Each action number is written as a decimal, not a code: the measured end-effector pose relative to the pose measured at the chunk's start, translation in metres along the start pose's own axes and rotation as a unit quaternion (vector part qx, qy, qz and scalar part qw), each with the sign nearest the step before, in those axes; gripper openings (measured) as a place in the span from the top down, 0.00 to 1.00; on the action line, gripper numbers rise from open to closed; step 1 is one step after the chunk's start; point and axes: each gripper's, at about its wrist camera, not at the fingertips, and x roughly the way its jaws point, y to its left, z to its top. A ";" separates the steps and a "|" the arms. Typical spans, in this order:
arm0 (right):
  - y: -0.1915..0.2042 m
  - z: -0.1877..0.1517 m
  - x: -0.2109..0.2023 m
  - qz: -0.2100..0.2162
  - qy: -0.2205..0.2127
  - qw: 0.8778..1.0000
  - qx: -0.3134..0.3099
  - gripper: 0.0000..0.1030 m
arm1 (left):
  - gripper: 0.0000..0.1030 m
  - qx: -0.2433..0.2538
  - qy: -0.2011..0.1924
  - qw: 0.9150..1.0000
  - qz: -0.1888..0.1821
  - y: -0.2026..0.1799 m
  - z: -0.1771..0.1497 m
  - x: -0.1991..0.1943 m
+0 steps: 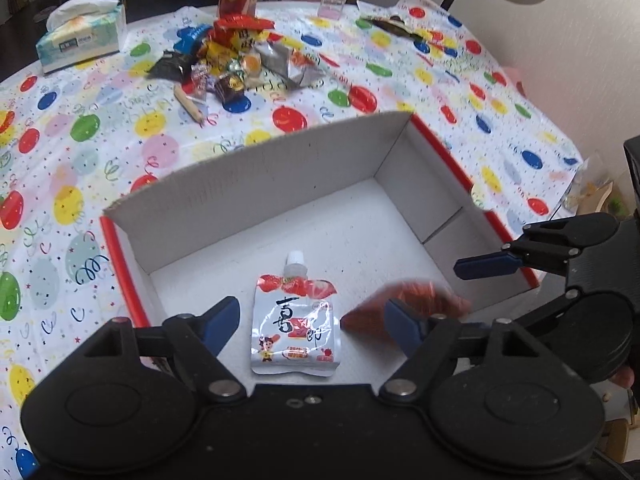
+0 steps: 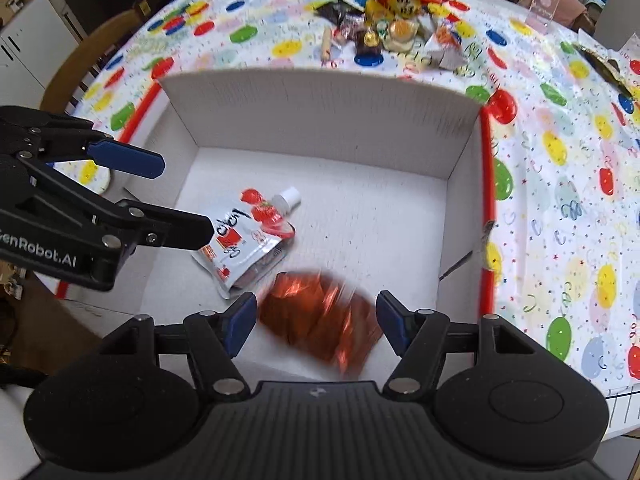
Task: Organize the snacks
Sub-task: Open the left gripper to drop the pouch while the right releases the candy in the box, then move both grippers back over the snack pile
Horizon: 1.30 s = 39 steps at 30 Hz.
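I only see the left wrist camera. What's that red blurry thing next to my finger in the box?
Observer: The right wrist view shows a shiny red foil packet inside the white box. It is blurred there too.
Operator: Is the other gripper holding it?
Observer: No. The right gripper is open. Its fingers are spread wide and the packet shows between them.
Operator: Did it land on the jelly pouch?
Observer: It is beside the bottom end of the jelly pouch. I cannot tell if they touch.
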 end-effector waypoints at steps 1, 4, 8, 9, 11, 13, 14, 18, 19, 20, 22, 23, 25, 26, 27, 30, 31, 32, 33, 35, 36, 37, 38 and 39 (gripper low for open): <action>-0.001 0.000 -0.006 0.002 -0.006 1.000 0.002 0.37 | 0.23 -0.001 -0.004 1.000 0.000 0.001 0.000 -0.003; -0.007 0.005 -0.023 0.005 -0.025 1.000 0.014 0.36 | 0.23 -0.004 -0.017 1.000 0.003 0.002 0.003 -0.013; -0.016 0.016 -0.043 0.007 -0.053 0.998 0.033 0.36 | 0.21 -0.006 -0.035 0.999 0.006 0.003 0.008 -0.025; -0.019 0.019 -0.047 0.008 -0.059 0.998 0.037 0.36 | 0.21 -0.004 -0.040 0.999 0.007 0.002 0.010 -0.028; -0.023 0.026 -0.055 0.009 -0.071 0.997 0.042 0.36 | 0.18 0.001 -0.051 0.999 0.012 0.001 0.015 -0.035; -0.027 0.034 -0.062 0.005 -0.082 0.996 0.043 0.36 | 0.17 0.004 -0.060 0.998 0.014 0.000 0.020 -0.039; -0.029 0.038 -0.065 0.003 -0.087 0.995 0.043 0.36 | 0.17 0.005 -0.063 0.998 0.015 0.000 0.023 -0.041; -0.040 0.056 -0.074 -0.001 -0.102 0.994 0.050 0.36 | 0.14 0.003 -0.077 0.997 0.021 0.001 0.037 -0.047; -0.043 0.060 -0.075 -0.001 -0.104 0.993 0.053 0.36 | 0.13 0.002 -0.082 0.996 0.024 0.002 0.041 -0.049; -0.047 0.065 -0.076 0.001 -0.106 0.993 0.055 0.36 | 0.11 0.002 -0.086 0.996 0.028 0.002 0.045 -0.050; -0.054 0.076 -0.079 0.006 -0.111 0.992 0.060 0.31 | 0.07 0.001 -0.095 0.995 0.040 0.003 0.054 -0.051; -0.057 0.081 -0.079 0.005 -0.115 0.991 0.062 0.24 | 0.06 0.000 -0.100 0.994 0.048 0.003 0.058 -0.051; -0.064 0.093 -0.082 0.004 -0.126 0.990 0.067 0.22 | 0.05 -0.002 -0.105 0.993 0.056 0.006 0.068 -0.051; -0.068 0.099 -0.082 0.004 -0.129 0.989 0.069 0.22 | 0.03 -0.006 -0.107 0.992 0.061 0.007 0.073 -0.050; -0.072 0.105 -0.082 0.004 -0.131 0.989 0.071 0.22 | 0.02 -0.010 -0.109 0.992 0.066 0.009 0.078 -0.049; -0.084 0.125 -0.079 0.003 -0.135 0.988 0.076 0.22 | 0.00 -0.027 -0.113 0.990 0.080 0.016 0.095 -0.045; -0.089 0.132 -0.076 0.002 -0.134 0.988 0.080 0.21 | 0.00 -0.034 -0.113 0.990 0.083 0.020 0.101 -0.042; -0.094 0.139 -0.073 0.003 -0.133 0.987 0.084 0.21 | 0.00 -0.042 -0.113 0.989 0.085 0.024 0.107 -0.040; -0.099 0.146 -0.070 0.001 -0.131 0.987 0.089 0.21 | 0.00 -0.049 -0.113 0.988 0.090 0.028 0.113 -0.038; -0.109 0.160 -0.063 -0.004 -0.128 0.987 0.097 0.21 | 0.00 -0.065 -0.111 0.987 0.100 0.035 0.124 -0.033; -0.113 0.167 -0.059 -0.005 -0.125 0.987 0.099 0.21 | 0.00 -0.072 -0.110 0.986 0.105 0.039 0.130 -0.029; -0.117 0.173 -0.055 -0.007 -0.123 0.987 0.099 0.21 | 0.00 -0.078 -0.108 0.985 0.110 0.043 0.136 -0.026; -0.120 0.179 -0.051 -0.009 -0.120 0.988 0.100 0.21 | 0.00 -0.083 -0.107 0.984 0.116 0.046 0.141 -0.022; -0.124 0.185 -0.047 -0.010 -0.117 0.988 0.100 0.21 | 0.00 -0.088 -0.105 0.983 0.120 0.049 0.146 -0.019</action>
